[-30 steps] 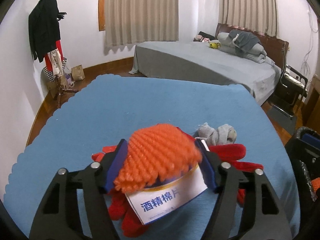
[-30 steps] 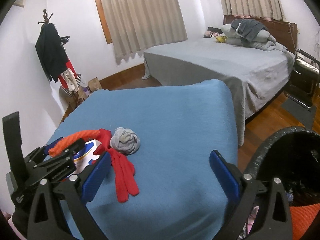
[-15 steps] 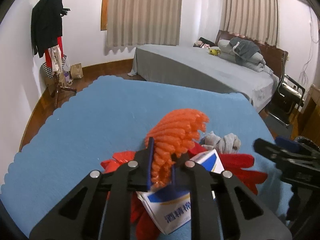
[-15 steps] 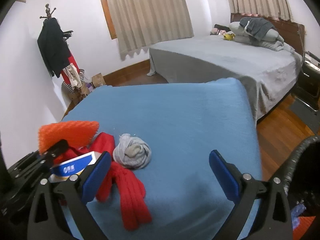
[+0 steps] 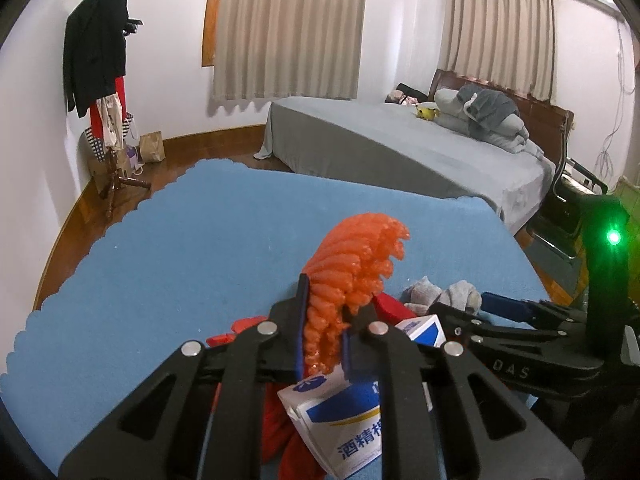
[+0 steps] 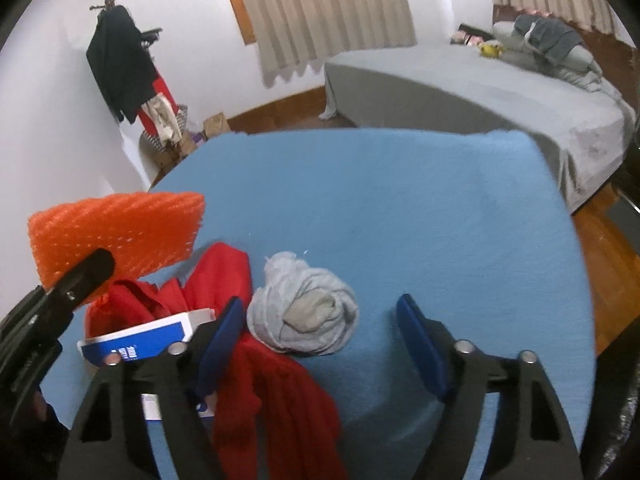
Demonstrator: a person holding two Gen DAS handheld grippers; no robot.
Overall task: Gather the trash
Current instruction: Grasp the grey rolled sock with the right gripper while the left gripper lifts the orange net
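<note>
Blue cloth covers the counter point(image 6: 400, 208), and its far half lies bare from the scalloped left edge to the straight right edge, beyond which wooden floor and a grey bed point(image 5: 400, 148) show. On the far left a coat stand point(image 5: 100, 60) stands against the wall.

At the near left, the left tool point(image 5: 324, 320) points down at a slant, its blue pads clenched on an orange foam net point(image 5: 352, 264) that rises above its tips. Under it a white and blue box point(image 5: 340, 420) lies on red cloth point(image 6: 280, 400).

Right of these, a balled grey sock point(image 6: 304, 312) rests on the counter, touching the red cloth. The right tool point(image 6: 320, 332) tilts down over it, its jaws closing with the sock between them; the pads do not press on it. Its left finger sits just beside the box.
</note>
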